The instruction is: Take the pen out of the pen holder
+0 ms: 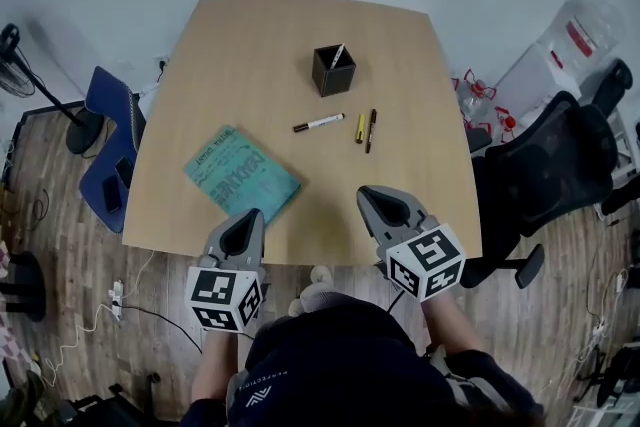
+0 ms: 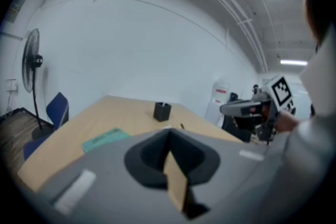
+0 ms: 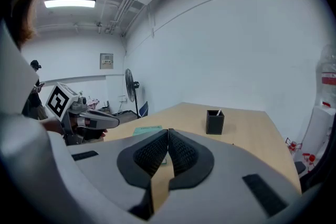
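A black square pen holder (image 1: 333, 70) stands upright at the far middle of the wooden table (image 1: 200, 75), with one white pen (image 1: 338, 55) sticking out of it. In front of it lie a white marker (image 1: 318, 123), a yellow pen (image 1: 360, 128) and a dark pen (image 1: 371, 130). My left gripper (image 1: 251, 216) hovers shut and empty over the table's near edge, beside a teal book (image 1: 241, 175). My right gripper (image 1: 371, 195) is also shut and empty at the near right, well short of the pens. The holder (image 2: 162, 111) shows far ahead in the left gripper view, as it does in the right gripper view (image 3: 214, 122).
A black office chair (image 1: 560, 165) stands close to the table's right side. A blue chair (image 1: 110, 145) sits at the left, with a standing fan (image 1: 15, 45) behind it. Plastic containers (image 1: 575, 35) are at the far right. Cables and a power strip (image 1: 116, 297) lie on the floor.
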`<state>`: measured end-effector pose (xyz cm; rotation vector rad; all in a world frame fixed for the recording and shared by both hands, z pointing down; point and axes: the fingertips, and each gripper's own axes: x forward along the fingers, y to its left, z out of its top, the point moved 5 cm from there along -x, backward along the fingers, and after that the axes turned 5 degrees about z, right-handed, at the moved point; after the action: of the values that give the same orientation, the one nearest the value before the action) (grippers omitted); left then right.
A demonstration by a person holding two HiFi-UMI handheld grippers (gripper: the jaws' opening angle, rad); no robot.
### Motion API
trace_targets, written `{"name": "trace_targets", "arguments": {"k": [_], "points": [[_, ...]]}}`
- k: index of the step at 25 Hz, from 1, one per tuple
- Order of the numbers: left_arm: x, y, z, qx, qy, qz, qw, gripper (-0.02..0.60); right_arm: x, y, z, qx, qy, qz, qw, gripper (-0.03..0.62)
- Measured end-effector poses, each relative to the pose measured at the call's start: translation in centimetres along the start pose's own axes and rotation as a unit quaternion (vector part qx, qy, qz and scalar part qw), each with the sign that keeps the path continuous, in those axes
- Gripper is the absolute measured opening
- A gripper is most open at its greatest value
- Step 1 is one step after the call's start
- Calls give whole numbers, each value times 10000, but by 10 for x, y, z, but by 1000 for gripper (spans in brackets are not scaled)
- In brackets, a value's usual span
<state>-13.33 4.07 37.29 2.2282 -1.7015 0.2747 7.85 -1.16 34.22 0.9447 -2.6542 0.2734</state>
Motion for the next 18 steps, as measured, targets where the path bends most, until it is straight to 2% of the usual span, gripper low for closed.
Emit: {"name": "trace_targets", "arguments": {"k": [6, 12, 18], "points": [[40, 6, 21, -3, -79, 161, 9998, 6, 18, -48, 18, -84, -65, -4, 9999, 2], [74, 0, 43, 13, -121, 97, 9999, 8, 35, -93, 38, -155, -58, 44, 9999, 3], [100, 4, 61, 177, -115, 66, 9998, 8, 60, -121, 53, -105, -86, 27, 9999, 64]]}}
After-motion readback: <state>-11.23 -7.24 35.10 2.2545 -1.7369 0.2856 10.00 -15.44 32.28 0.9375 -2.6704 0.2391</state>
